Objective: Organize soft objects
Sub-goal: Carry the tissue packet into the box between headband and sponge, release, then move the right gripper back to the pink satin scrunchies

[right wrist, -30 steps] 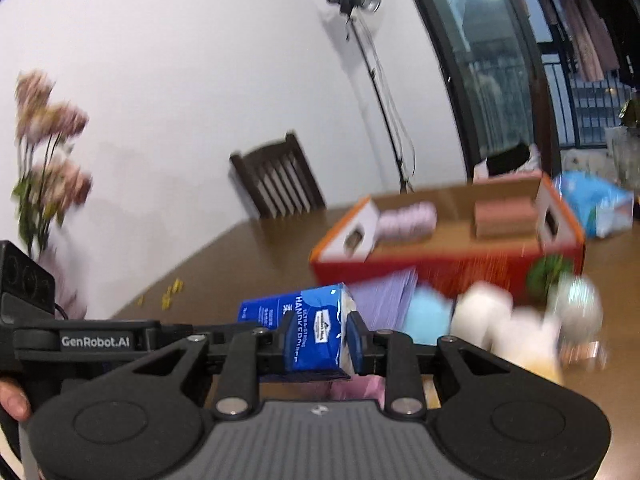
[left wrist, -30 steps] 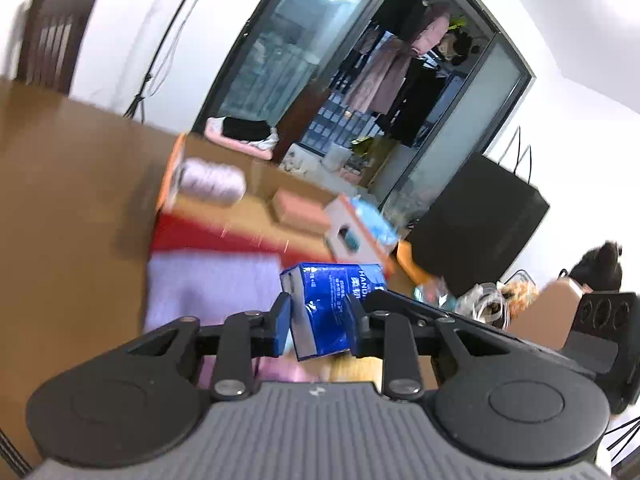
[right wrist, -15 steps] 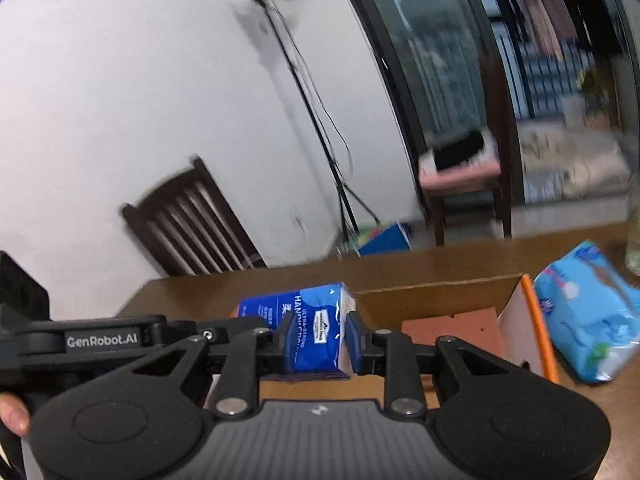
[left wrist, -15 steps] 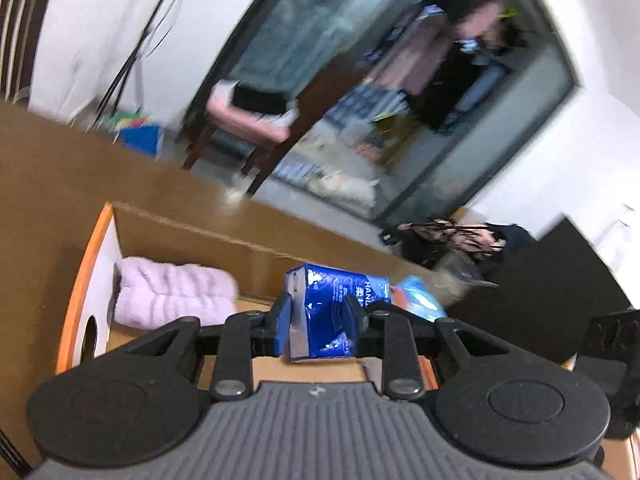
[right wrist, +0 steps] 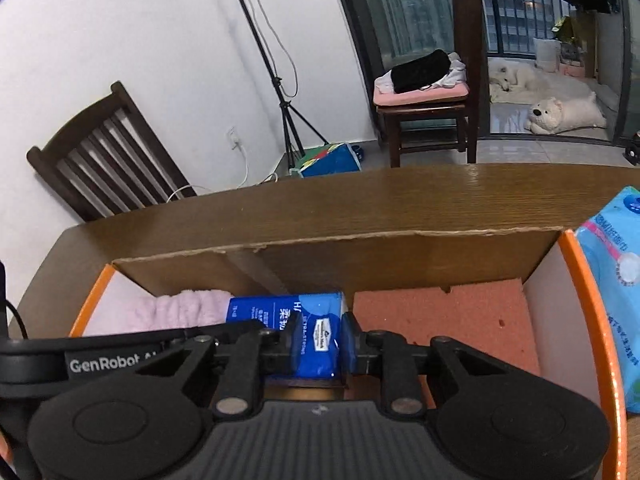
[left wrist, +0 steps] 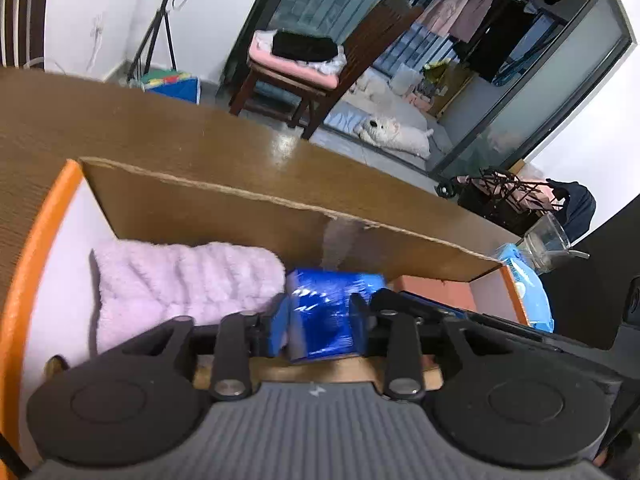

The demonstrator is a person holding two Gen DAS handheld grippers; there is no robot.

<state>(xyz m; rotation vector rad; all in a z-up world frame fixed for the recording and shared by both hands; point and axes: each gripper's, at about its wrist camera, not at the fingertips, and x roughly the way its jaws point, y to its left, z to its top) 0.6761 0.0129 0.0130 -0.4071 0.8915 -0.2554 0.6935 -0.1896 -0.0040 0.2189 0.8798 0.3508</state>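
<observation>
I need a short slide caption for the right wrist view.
Right gripper closing on blue tissue pack inside cardboard box.

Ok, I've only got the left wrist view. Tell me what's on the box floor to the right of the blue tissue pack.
Observer: A salmon-coloured sponge slab lies flat there. It covers the floor of the cardboard box from the blue tissue pack across to the right wall.
Operator: Now report the right gripper's hold.
Observer: The right gripper has the pack's printed end between its pads, and its jaws are closing.
Operator: Read me that end.
Observer: It says ULTRA-STRONG, printed sideways.
</observation>
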